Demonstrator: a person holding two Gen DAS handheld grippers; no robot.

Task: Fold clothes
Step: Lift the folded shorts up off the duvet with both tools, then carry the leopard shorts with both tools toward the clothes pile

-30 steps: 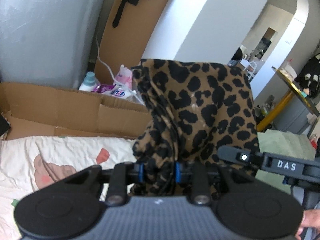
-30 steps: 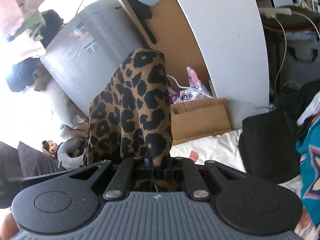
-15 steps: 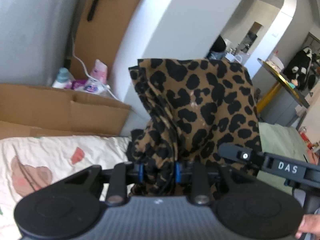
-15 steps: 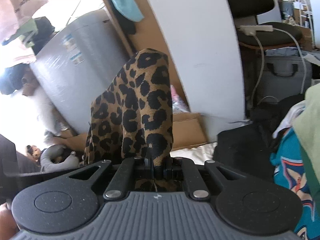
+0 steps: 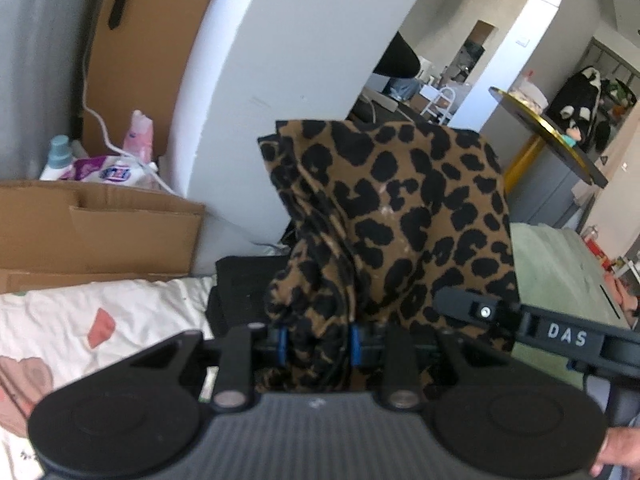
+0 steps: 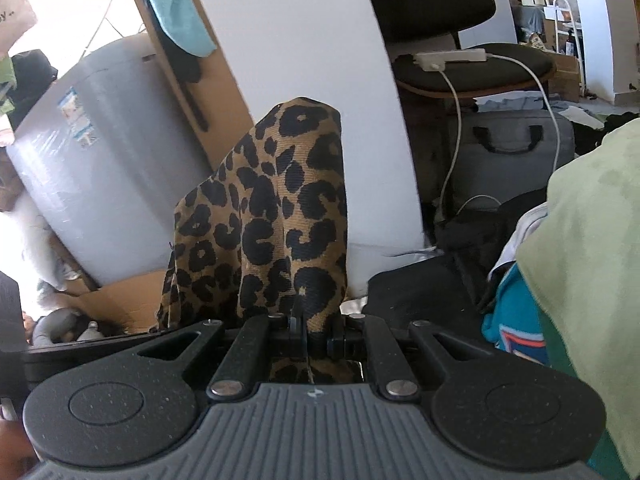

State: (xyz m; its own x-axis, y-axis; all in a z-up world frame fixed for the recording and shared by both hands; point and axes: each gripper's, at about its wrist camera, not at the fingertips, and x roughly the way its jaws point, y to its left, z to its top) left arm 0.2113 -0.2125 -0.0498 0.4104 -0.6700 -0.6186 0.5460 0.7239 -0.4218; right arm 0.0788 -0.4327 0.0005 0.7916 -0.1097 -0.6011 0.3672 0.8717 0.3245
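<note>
Both grippers hold one leopard-print garment up in the air.

The left gripper (image 5: pixel 316 346) has its jaws part-way in, clamped on a thick bunched fold of the leopard-print garment (image 5: pixel 400 216), which stands up in front of its camera and drapes to the right over the other tool's black bar – below it lie a white patterned bedsheet (image 5: pixel 80 320) and a dark folded cloth (image 5: pixel 240 280). The right gripper (image 6: pixel 310 334) has its jaws nearly together, pinching a thin edge of the same garment (image 6: pixel 276 216), which rises in a peak before a white wall panel (image 6: pixel 300 40). To its right sits a heap of clothes – a pale green piece (image 6: pixel 592 240) over a teal one (image 6: pixel 512 320). A cardboard box (image 5: pixel 100 228) stands behind the bed.
</note>
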